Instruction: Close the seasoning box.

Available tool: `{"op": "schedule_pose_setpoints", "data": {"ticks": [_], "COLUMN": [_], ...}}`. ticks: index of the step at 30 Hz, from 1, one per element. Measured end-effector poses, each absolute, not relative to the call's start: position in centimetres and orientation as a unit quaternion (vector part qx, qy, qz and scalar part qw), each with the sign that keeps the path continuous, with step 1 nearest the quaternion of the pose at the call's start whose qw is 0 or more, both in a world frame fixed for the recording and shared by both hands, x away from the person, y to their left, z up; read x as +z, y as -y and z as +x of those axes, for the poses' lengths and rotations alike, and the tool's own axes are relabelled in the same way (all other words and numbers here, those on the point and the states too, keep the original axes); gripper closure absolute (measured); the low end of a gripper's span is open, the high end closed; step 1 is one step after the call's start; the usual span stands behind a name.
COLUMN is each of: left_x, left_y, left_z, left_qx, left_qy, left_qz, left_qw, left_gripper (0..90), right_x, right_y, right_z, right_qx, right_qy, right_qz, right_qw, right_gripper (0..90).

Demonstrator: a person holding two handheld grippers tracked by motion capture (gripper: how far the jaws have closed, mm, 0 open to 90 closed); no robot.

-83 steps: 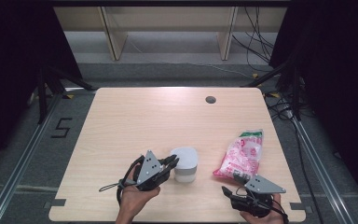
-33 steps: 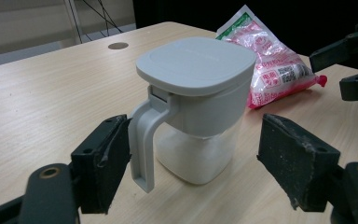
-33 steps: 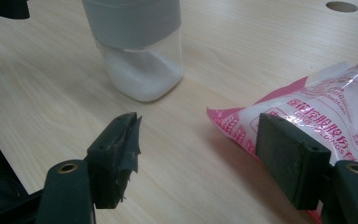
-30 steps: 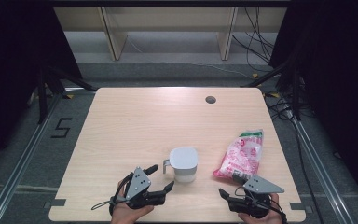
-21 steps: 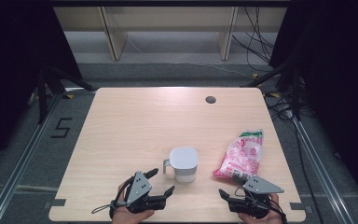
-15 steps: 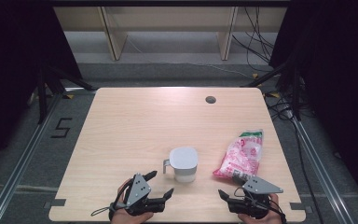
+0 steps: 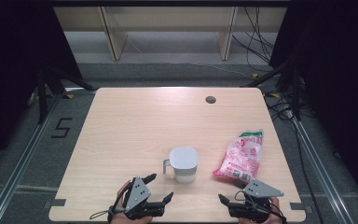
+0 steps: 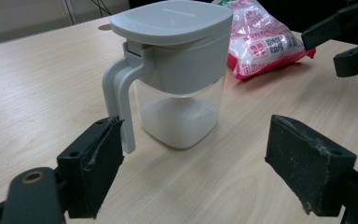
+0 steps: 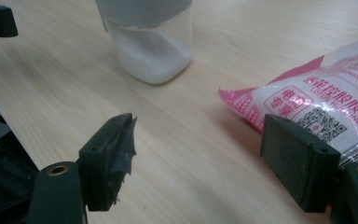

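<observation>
The left gripper [image 7: 161, 188] sits at the table's [image 7: 135, 121] near edge, its jaws apart and just opened wider, with nothing between them. In the left gripper view its pads [image 8: 95, 163] frame the lidded container [image 8: 172, 70], which stands just ahead, upright and a little right of the middle of the near edge. The right gripper [image 7: 230, 205] waits near the near right corner, jaws also spread with nothing between them and recently widened, just short of the pink bag [image 7: 241, 156].

The container looks like rigid plastic, clear below and grey above, with only a shallow layer of white powder, so probably light. Its smooth walls may slip; the handle [image 8: 119, 100] facing the left gripper seems the surest hold. The bag looks soft, crinkly and slippery, likely to sag, so a pinch at its near sealed end suits it best.
</observation>
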State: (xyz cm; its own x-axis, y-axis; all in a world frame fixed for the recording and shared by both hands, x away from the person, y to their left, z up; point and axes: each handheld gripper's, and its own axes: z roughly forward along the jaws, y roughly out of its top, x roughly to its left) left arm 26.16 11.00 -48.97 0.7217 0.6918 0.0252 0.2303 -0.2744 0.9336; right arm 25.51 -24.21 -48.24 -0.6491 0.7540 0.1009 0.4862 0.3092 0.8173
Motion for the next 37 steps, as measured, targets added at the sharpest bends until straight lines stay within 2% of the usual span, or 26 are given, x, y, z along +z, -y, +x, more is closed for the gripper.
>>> {"op": "schedule_pose_setpoints", "data": {"ticks": [3,8,11,15,17,24,37], "left_x": [-49.1,-49.2,-49.4,-49.4,-49.4,-49.4,-49.7], "left_y": [-10.7,-10.6,-10.5,-10.7,-10.7,-10.9,-11.6], "left_z": [26.1,25.9,26.0,26.0,26.0,26.2,26.7], "left_qx": [0.212,0.213,0.209,0.213,0.212,0.222,0.215], "left_qy": [-0.299,-0.304,-0.306,-0.306,-0.307,-0.298,-0.321], "left_qz": [0.765,0.765,0.762,0.765,0.762,0.769,0.759], "left_qw": [0.529,0.526,0.531,0.525,0.529,0.521,0.524], "left_gripper": [17.9,17.9,17.0,17.0,17.0,16.9,16.1], "right_x": [-48.6,-48.8,-49.0,-49.6,-49.7,-49.8,-49.8], "right_y": [24.4,24.3,24.6,24.7,24.6,24.5,24.5], "right_z": [25.7,24.9,24.9,24.6,24.3,24.1,24.1], "right_qx": [0.432,0.431,0.422,0.415,0.405,0.411,0.409], "right_qy": [-0.804,-0.804,-0.812,-0.822,-0.824,-0.825,-0.821], "right_qz": [0.374,0.382,0.373,0.367,0.367,0.366,0.372], "right_qw": [0.165,0.145,0.156,0.132,0.148,0.129,0.144], "right_gripper": [26.1,25.3,23.9,20.2,19.8,19.6,19.6]}}
